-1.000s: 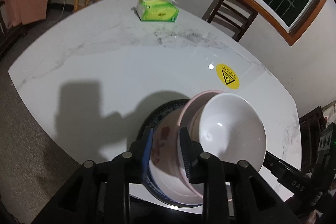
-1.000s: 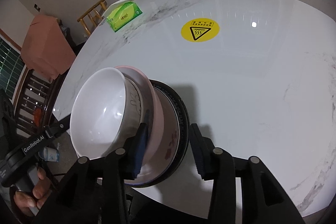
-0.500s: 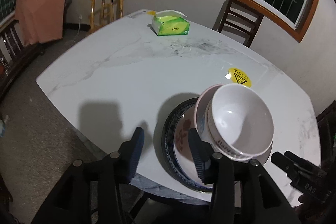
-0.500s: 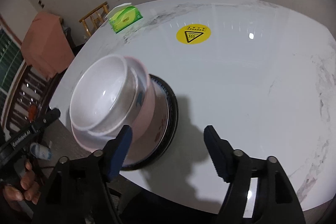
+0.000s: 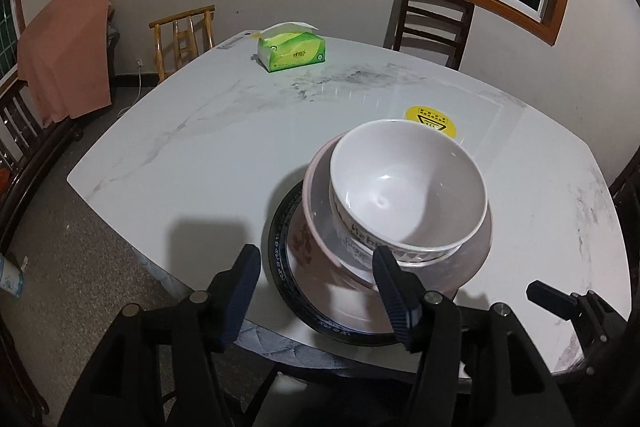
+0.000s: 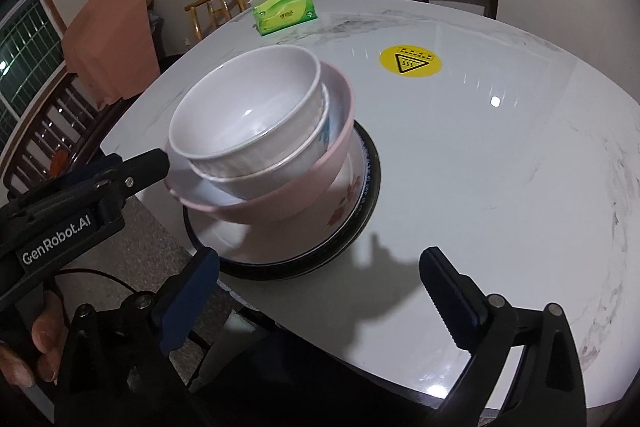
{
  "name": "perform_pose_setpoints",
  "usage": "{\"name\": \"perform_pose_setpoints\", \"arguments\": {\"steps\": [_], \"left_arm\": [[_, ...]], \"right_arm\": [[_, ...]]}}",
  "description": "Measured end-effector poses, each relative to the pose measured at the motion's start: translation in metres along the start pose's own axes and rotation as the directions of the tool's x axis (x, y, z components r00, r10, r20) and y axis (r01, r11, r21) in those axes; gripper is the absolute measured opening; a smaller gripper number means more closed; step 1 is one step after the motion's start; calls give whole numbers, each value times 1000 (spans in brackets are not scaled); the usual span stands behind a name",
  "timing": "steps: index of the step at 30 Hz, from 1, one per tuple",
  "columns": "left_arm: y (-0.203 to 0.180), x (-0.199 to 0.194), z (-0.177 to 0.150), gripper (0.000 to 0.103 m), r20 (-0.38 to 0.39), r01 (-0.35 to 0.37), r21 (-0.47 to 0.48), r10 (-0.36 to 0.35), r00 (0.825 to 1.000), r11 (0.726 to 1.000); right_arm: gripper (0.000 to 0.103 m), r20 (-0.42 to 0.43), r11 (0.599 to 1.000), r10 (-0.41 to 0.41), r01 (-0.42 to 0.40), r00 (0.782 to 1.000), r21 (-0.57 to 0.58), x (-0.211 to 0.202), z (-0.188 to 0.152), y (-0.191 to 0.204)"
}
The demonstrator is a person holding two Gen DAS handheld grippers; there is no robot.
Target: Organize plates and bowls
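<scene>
While both tools, left tool [image 5: 316, 291] and right tool [image 6: 320, 299], are gaping empty, the bowl stack [image 6: 260, 135] is sitting straight ahead, nearer the left.

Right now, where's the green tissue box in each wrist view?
Left wrist: tissue box upper centre-left, at the table's far edge.
Right wrist: tissue box upper centre-left, beyond the stacked bowls.
Shared landmark: the yellow warning sticker.
</scene>
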State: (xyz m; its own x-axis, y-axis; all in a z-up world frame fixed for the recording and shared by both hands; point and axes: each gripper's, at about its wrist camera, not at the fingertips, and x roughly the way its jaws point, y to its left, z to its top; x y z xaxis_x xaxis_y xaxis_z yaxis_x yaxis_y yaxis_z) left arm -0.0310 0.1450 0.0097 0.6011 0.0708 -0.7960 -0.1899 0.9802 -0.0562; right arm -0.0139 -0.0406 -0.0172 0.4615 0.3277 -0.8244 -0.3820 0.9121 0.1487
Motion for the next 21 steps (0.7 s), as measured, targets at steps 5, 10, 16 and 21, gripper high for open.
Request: {"name": "perform_pose_setpoints", "arguments": {"steps": [5,10,16,21], "left_arm": [[-3,0,-3,60,-7,3,5,-3,1000,1000],[-4,3,-5,60,-23,11,8,-11,1000,1000],[-2,6,-5,60,-38,25,2,-25,999,1000],[-2,5,-5,60,-34,23,6,-23,999,1000]], "right_arm": [[101,-14,1000,11,-11,1000,-16,4,-5,8],[101,-14,1000,-2,2,1000,-27,5,-5,10],[101,-14,1000,3,-3,1000,-8,9,-5,8],[101,-18,1000,8,-8,1000,-8,11,-6,10]]}}
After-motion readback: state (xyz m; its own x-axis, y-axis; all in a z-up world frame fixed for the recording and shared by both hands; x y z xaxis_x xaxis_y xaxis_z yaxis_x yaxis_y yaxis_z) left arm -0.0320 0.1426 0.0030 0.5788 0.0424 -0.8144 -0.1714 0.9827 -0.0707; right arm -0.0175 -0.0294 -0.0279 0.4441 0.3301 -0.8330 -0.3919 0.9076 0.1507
